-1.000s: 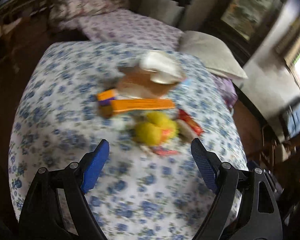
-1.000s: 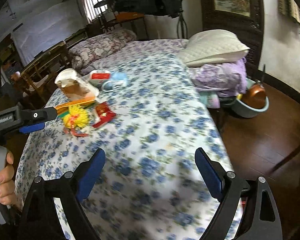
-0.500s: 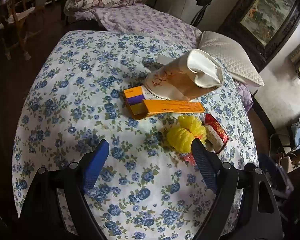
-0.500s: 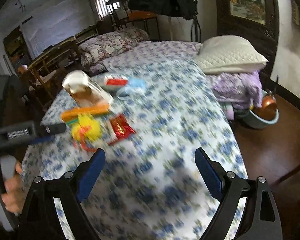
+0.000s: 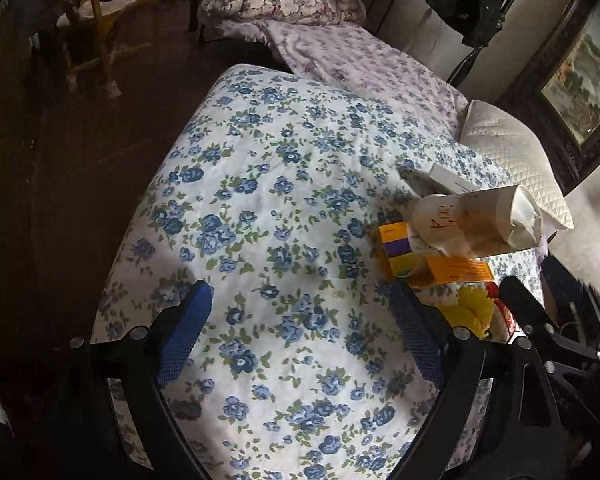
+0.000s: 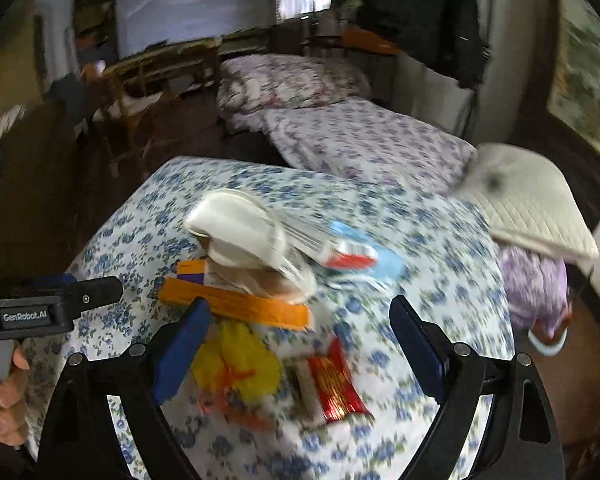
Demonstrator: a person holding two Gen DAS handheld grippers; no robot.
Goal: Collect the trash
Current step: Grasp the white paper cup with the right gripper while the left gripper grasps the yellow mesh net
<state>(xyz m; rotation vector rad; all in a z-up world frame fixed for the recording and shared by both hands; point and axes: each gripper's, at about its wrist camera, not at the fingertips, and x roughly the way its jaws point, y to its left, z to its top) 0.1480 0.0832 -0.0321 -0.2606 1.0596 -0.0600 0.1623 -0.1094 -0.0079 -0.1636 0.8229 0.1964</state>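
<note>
A heap of trash lies on the blue-flowered bedspread (image 5: 284,208): a crumpled paper bag (image 5: 476,220), an orange box (image 5: 456,270), a yellow and purple box (image 5: 396,248) and a yellow crumpled wrapper (image 5: 470,312). My left gripper (image 5: 298,290) hangs over bare bedspread left of the heap, its jaws opening with nothing between them. In the right wrist view, which is blurred, the paper bag (image 6: 240,232), orange box (image 6: 236,304), yellow wrapper (image 6: 240,364) and a red wrapper (image 6: 336,380) lie under my right gripper (image 6: 299,308). Its jaws are closing slightly and press on nothing.
A white and red box (image 6: 340,252) and something light blue (image 6: 384,260) lie behind the bag. A white pillow (image 6: 532,208) sits at the right edge, a purple-flowered quilt (image 5: 360,64) behind. A wooden chair (image 5: 96,32) stands on the dark floor to the left. A hand (image 6: 8,396) holds the left gripper.
The left gripper has swung left, so the heap now sits at its right finger instead of ahead. The right gripper has come in over the heap, which was far off to its left.
</note>
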